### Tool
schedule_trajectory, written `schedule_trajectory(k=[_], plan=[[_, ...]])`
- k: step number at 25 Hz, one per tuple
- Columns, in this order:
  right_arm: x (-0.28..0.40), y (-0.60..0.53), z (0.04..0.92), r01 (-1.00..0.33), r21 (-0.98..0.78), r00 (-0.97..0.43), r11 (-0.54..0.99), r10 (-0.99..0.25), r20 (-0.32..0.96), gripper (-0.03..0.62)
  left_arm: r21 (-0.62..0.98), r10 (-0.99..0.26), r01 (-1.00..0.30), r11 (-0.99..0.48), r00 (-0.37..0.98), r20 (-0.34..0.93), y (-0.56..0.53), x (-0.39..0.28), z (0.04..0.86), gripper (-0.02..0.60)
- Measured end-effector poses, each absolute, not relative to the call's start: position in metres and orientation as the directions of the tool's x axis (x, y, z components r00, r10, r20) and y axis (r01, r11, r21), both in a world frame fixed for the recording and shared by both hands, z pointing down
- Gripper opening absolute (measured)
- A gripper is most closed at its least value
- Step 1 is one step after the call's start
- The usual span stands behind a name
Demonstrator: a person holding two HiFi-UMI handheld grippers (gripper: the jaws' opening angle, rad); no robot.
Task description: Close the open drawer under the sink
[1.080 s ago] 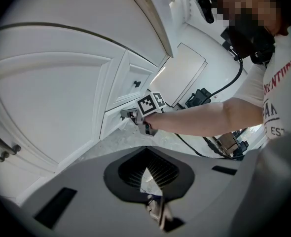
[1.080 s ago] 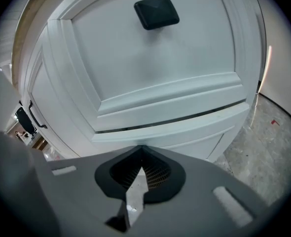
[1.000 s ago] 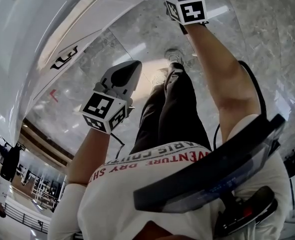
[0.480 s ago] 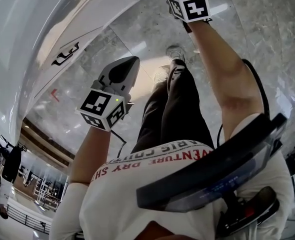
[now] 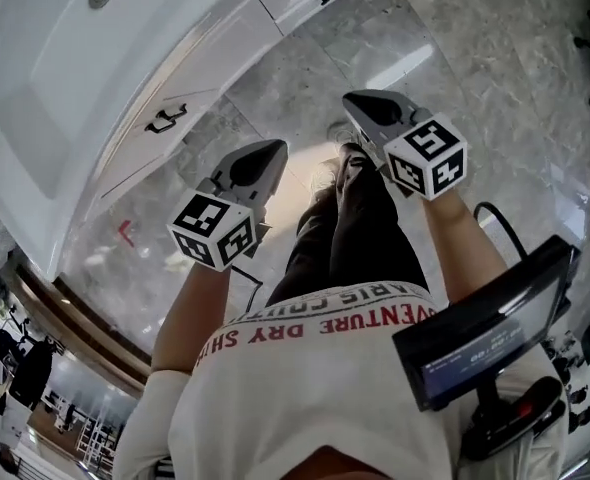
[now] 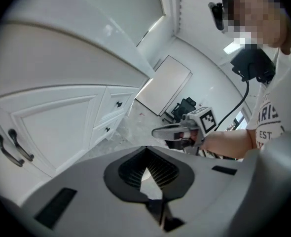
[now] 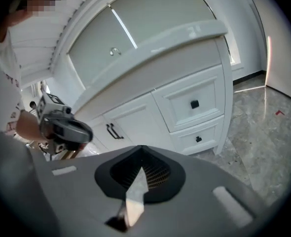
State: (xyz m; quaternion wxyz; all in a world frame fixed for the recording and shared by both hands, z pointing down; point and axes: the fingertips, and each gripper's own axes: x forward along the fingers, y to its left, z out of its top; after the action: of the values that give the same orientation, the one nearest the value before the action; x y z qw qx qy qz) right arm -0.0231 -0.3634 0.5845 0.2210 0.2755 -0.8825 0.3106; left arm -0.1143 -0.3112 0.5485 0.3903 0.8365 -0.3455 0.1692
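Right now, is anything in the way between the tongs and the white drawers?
No, nothing visible. Only the floor lies between the right tongs and the drawers.

Floor [image 5: 495,58]: grey veined stone, polished, with bright reflections. Cabinet [image 7: 135,122]: smooth white painted panels with a satin sheen. Its knobs [image 7: 194,103] and bar handles [image 7: 112,131] are dark and look like metal. Tabletop [image 7: 185,36]: white, smooth, glossy. Left gripper [image 5: 273,150] and right gripper [image 5: 352,99]: matt grey plastic shells, the jaws lined with dark ribbed pads [image 6: 158,171]. Marker cubes [image 5: 213,230]: matt white faces with black print. Shirt [image 5: 305,388]: white cloth with red lettering. Trousers [image 5: 350,228]: dark matt cloth.
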Motion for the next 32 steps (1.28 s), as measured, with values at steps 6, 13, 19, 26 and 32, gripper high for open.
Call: schedule_trajectory(k=[6,13,19,26,32], plan=[[-0.007,-0.285,0.444,-0.563,-0.35,-0.782,0.749,-0.346,0.519,0.002,0.539,-0.438,-0.64,-0.548,0.768,0.467,-0.263,-0.101,0.443,0.002],[0.001,-0.206,0.345,-0.557,-0.412,-0.817,0.721,-0.383,0.432,0.002,0.451,-0.417,-0.585,-0.674,0.805,0.421,-0.191,-0.08,0.339,0.002],[0.019,-0.08,0.298,-0.511,-0.326,-0.836,0.795,-0.372,0.404,0.002,0.363,-0.477,-0.598,-0.714,0.796,0.373,-0.089,-0.056,0.283,0.002],[0.064,0.121,0.265,-0.512,-0.266,-0.827,0.816,-0.386,0.409,0.002,0.276,-0.443,-0.564,-0.778,0.805,0.396,0.105,-0.005,0.253,0.002],[0.07,0.233,0.198,-0.485,-0.268,-0.854,0.832,-0.386,0.349,0.002,0.259,-0.442,-0.532,-0.806,0.833,0.332,0.218,0.018,0.186,0.002]])
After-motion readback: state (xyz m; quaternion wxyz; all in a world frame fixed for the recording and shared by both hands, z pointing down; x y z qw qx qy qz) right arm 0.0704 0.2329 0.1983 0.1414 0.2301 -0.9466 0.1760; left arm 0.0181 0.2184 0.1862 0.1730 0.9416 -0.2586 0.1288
